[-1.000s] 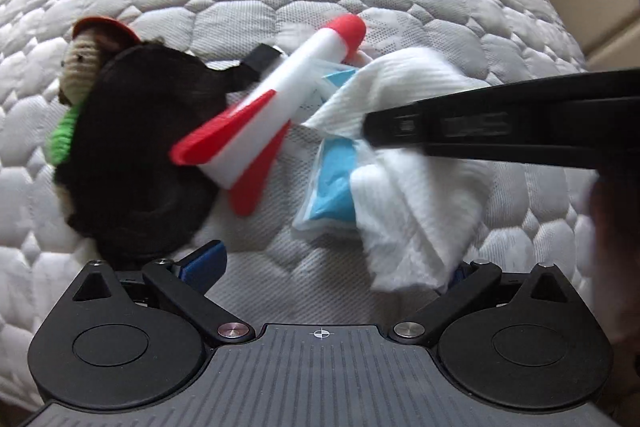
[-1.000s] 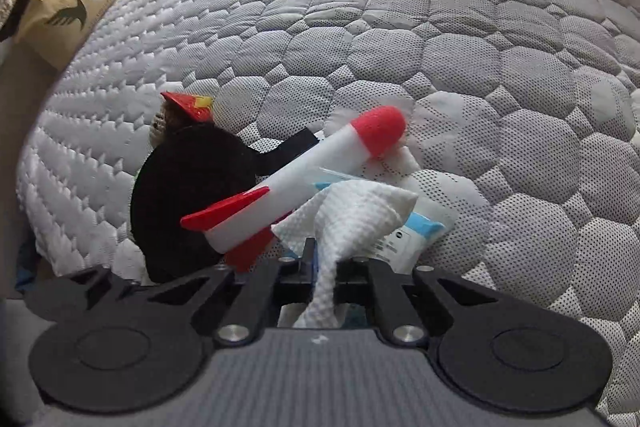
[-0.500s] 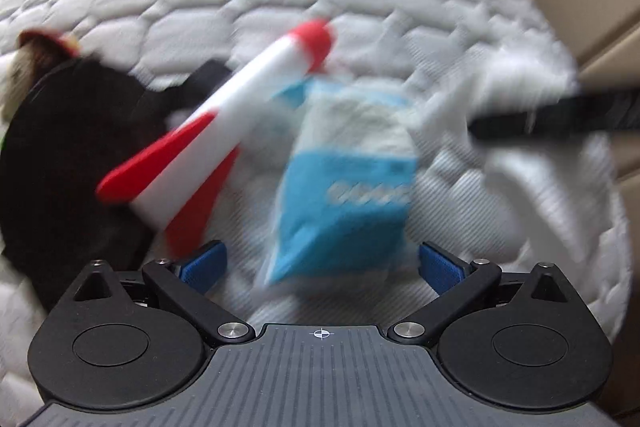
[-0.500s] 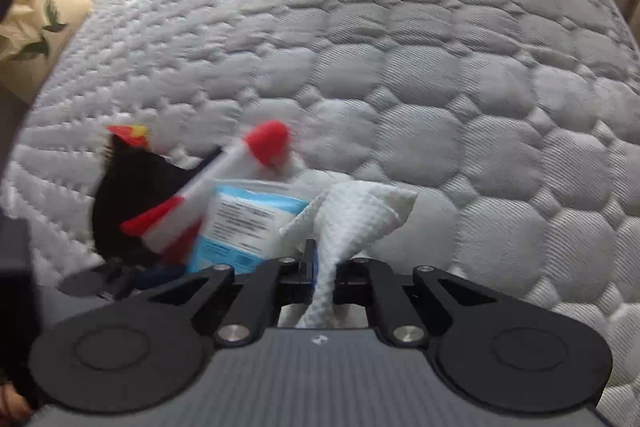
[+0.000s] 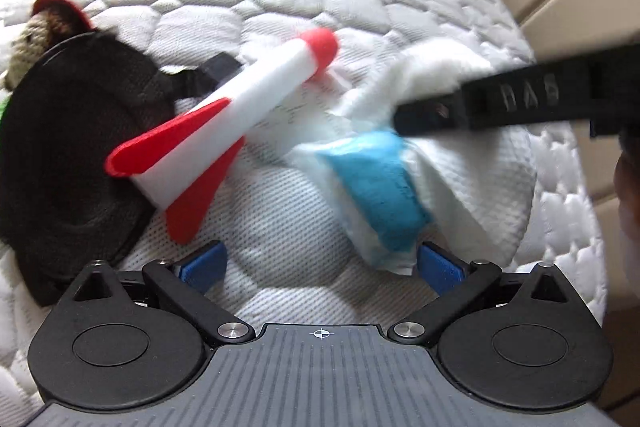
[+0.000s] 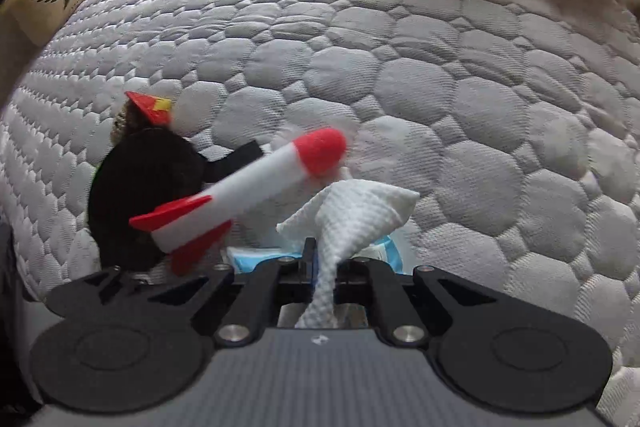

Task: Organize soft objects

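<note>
— Tissue [image 6: 352, 211] first, I'd say: that white sheet is pinched in the right hand-held gripper [image 6: 324, 267], fingers closed tight on its twisted tail, the loose end fanning out above the mattress [image 6: 480, 87].

— And the other one?

— The left hand-held gripper [image 5: 320, 263] is spread wide, nothing between its blue pads [image 5: 204, 263]. It hovers low over the bed, with the blue tissue pack [image 5: 376, 195] just in front of its right pad.

— So the sheet is coming out of that pack?

— Looks so to me; the pack is blurred and seems lifted at one end, as if dragged along. I'd pin the pack with the open gripper, or close on its near end, then pull the sheet straight away from the slot, steadily. A sideways tug would tear it.

— What about the toys?

— The foam rocket [image 5: 240, 115] lies slanted, its fins resting on the black round pouch [image 5: 68, 147], its red nose close to the tissue. A knitted doll [image 5: 36, 31] peeks out behind the pouch. Keep the pull clear of the rocket; it is light and would likely skid.
</note>
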### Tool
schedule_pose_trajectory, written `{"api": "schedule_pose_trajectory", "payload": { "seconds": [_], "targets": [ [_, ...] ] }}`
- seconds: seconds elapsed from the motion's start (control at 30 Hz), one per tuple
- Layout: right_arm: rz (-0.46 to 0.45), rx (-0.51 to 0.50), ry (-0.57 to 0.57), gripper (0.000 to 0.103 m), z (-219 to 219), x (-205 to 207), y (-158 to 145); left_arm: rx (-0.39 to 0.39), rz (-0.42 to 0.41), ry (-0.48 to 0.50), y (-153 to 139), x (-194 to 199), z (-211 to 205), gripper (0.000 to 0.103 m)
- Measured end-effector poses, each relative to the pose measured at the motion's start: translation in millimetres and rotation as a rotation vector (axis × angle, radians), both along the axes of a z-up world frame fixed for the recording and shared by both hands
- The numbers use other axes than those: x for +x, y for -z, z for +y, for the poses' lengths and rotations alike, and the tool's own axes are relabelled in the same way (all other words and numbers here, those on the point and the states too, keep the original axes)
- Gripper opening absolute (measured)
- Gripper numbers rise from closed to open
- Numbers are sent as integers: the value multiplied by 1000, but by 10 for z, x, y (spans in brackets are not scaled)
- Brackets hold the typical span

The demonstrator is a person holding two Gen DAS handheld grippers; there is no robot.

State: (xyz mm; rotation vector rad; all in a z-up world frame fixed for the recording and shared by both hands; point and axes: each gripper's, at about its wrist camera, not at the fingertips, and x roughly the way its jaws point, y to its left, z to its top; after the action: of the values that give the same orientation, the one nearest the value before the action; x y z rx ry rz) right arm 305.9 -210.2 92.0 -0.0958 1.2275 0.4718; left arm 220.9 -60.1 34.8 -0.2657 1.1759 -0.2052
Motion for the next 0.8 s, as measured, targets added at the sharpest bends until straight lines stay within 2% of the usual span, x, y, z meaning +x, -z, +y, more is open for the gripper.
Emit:
{"api": "schedule_pose_trajectory", "payload": {
  "seconds": [0.13,0.23,0.3,0.43,0.57,0.63,0.7,0.8],
  "targets": [
    [2,-35,98,6,-288,11,57,-63,-9,-5,-62,96,-55,103],
    [20,14,206,6,-537,24,-1,-6,32,39,-76,201,-196,103],
    [40,110,243,6,-686,-13,-114,35,53,70,-73,267,-287,103],
    [111,187,242,7,-756,-152,-124,80,89,115,-54,300,-319,103],
    [151,113,309,7,-912,-234,111,118,102,188,-56,325,-377,103],
    [146,74,350,7,-1052,-260,174,144,37,281,-149,282,-426,103],
    [146,24,363,7,-1167,-277,208,203,-72,427,-256,195,-516,103],
    [145,41,380,7,-1347,-345,185,419,-291,803,-291,-4,-799,103]
  ]
}}
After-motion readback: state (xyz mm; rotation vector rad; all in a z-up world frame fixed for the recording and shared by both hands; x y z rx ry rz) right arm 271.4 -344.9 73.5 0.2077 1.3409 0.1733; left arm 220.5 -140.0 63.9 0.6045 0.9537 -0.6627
